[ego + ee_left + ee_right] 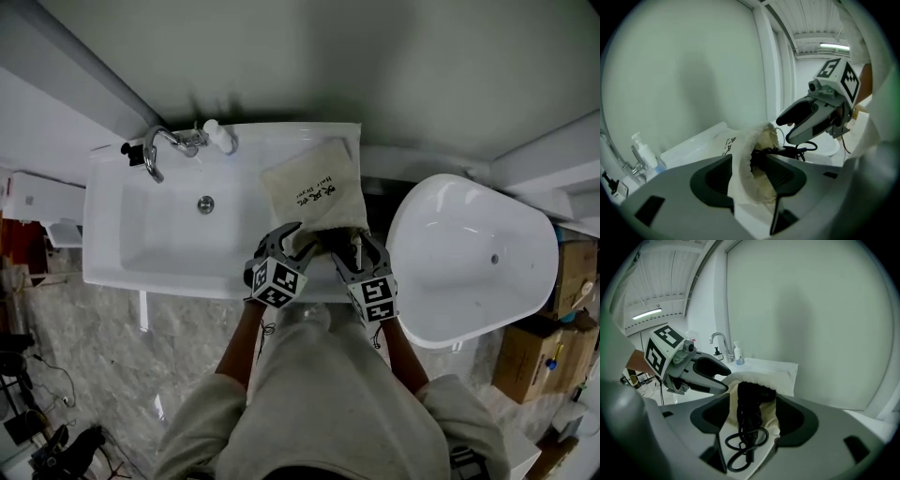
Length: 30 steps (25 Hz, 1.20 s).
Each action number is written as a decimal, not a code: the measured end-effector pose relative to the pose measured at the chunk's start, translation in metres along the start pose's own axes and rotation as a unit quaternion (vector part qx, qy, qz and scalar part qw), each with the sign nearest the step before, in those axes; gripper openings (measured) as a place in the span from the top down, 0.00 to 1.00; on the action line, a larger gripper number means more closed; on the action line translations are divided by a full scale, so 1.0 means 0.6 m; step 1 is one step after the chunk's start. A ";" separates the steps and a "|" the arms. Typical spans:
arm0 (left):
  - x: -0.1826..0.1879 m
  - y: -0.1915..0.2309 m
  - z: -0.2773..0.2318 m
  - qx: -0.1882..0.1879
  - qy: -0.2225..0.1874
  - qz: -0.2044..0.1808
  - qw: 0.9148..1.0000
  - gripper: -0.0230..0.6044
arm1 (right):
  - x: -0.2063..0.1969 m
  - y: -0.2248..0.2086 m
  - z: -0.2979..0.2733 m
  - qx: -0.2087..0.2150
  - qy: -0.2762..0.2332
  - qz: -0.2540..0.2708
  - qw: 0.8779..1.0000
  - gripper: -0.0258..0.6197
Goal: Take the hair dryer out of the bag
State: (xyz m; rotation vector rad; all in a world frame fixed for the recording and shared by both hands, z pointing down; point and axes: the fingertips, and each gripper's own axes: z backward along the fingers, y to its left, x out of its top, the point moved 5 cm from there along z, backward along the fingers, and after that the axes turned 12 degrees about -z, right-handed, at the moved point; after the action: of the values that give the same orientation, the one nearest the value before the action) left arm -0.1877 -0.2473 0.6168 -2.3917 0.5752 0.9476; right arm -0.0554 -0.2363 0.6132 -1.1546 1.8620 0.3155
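A white cloth bag (314, 192) with black print lies on the sink counter (248, 141), right of the basin, its mouth toward me. In the right gripper view, the black hair dryer (749, 401) pokes out of the bag (785, 373), and its coiled cord (745, 442) spills onto the counter. My right gripper (752, 404) stands open astride the dryer, with gaps on both sides. My left gripper (749, 161) is open around the left rim of the bag's mouth (740, 164). Both grippers (302, 236) (345, 246) meet at the mouth in the head view.
A chrome tap (155, 150) and a soap bottle (220, 136) stand behind the basin (205, 203). A white bathtub (478, 253) sits close on the right, with cardboard boxes (534, 347) beyond it. A plain wall rises behind the counter.
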 end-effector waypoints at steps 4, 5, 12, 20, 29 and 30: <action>-0.003 0.004 -0.017 -0.026 -0.001 -0.038 0.999 0.64 | -0.013 0.004 0.004 -0.025 0.004 -0.014 1.000 0.51; -0.003 0.006 -0.021 -0.030 -0.001 -0.043 0.999 0.64 | -0.015 0.004 0.006 -0.029 0.006 -0.014 0.999 0.51; 0.003 0.026 -0.040 -0.049 -0.011 -0.033 0.998 0.66 | -0.023 0.000 0.014 -0.046 0.017 -0.013 0.999 0.51; 0.017 0.036 -0.039 -0.061 -0.021 -0.033 0.997 0.88 | -0.033 0.010 0.014 -0.038 0.037 0.001 0.999 0.51; 0.038 0.050 -0.030 -0.061 -0.041 -0.021 0.997 0.90 | -0.028 0.022 0.006 -0.013 0.061 0.019 0.998 0.48; 0.039 0.050 -0.031 -0.062 -0.041 -0.021 0.997 0.90 | -0.027 0.023 0.002 -0.010 0.066 0.022 0.998 0.46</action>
State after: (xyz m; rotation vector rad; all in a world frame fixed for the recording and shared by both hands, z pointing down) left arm -0.1792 -0.2865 0.6030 -2.4500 0.4466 1.0869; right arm -0.0635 -0.2187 0.6222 -1.1721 2.0060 0.2888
